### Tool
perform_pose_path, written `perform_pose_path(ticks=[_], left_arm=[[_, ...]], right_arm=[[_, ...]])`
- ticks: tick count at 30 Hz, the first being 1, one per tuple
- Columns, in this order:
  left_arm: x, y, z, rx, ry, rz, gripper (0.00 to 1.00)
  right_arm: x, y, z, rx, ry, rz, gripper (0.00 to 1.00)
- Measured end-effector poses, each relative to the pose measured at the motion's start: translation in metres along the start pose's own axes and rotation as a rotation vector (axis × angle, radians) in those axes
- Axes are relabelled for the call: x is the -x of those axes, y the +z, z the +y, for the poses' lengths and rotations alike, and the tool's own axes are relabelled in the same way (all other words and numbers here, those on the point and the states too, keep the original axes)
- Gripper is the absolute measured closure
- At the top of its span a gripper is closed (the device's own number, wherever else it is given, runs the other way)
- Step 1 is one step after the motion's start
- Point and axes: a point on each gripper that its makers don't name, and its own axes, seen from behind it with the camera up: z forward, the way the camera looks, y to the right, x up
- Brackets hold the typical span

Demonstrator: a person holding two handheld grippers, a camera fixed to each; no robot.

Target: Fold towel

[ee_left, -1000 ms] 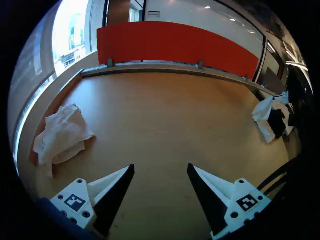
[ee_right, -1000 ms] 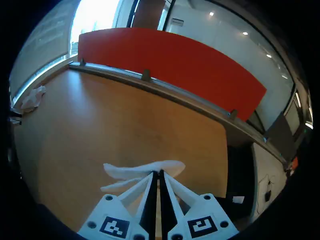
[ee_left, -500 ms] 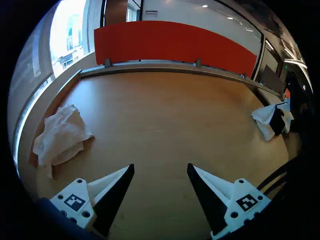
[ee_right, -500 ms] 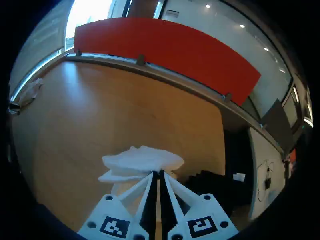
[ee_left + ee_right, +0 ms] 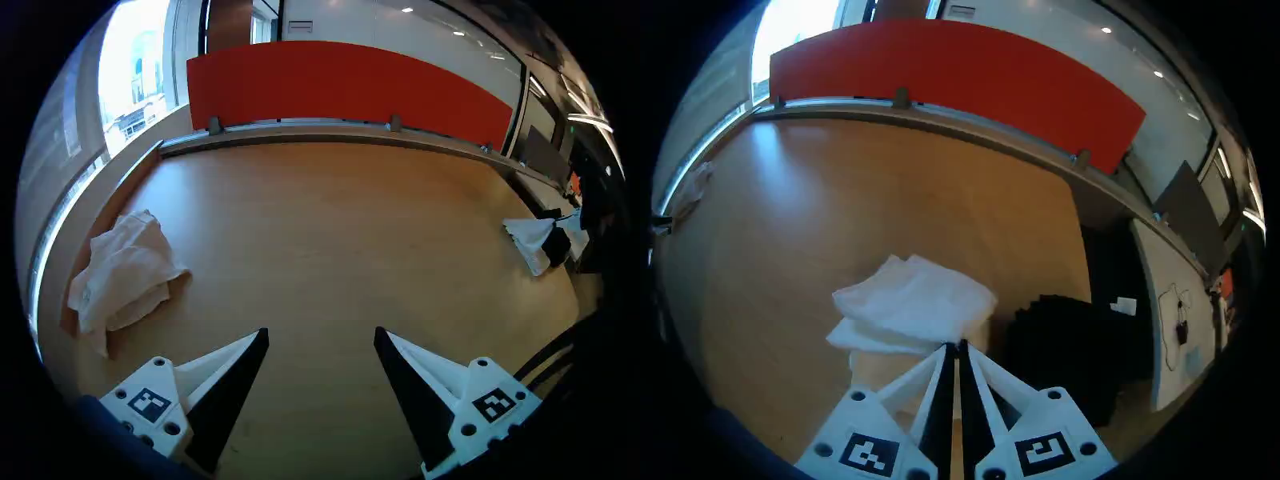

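White plastic left tongs point(image 5: 320, 346) spread wide, nothing between the fingers, held low over the near edge of the wooden table point(image 5: 336, 216) and aimed straight across it. Each finger base has a black-and-white square marker point(image 5: 150, 402); it is a pattern, not readable text.

Right tongs point(image 5: 958, 349) pressed together, pinching the near edge of the white towel point(image 5: 916, 302), pitched down toward the right side of the table. Same kind of square markers on its finger bases. Towel sits loosely folded in layers just ahead of the tips, near the table's right edge, and casts a shadow on the wood under it. The left gripper view puts this towel at the far right edge of the table, with a dark shape against it that is too small to make out.

Crumpled white cloth point(image 5: 124, 276) lies at the table's left edge, well apart from the towel. Red panel point(image 5: 344, 86) stands along the far edge of the table. Bright window point(image 5: 136, 72) far left. Dark object point(image 5: 1060, 344) just off the table's right edge, exact type unclear.
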Motion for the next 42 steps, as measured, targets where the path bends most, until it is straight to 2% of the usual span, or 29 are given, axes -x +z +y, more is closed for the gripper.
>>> perform_pose_path(ticks=[12,32,42], left_arm=[[0.004,-0.003,-0.001,-0.01,0.003,-0.003,0.02],[0.006,-0.005,-0.001,-0.023,0.022,-0.011,0.02],[0.008,-0.006,-0.003,-0.031,0.033,-0.021,0.02]], right_arm=[[0.028,0.007,0.009,0.037,0.029,-0.06,0.96],[0.08,0.035,0.011,0.075,0.121,-0.168,0.97],[0.104,0.051,0.009,0.089,0.132,-0.222,0.97]])
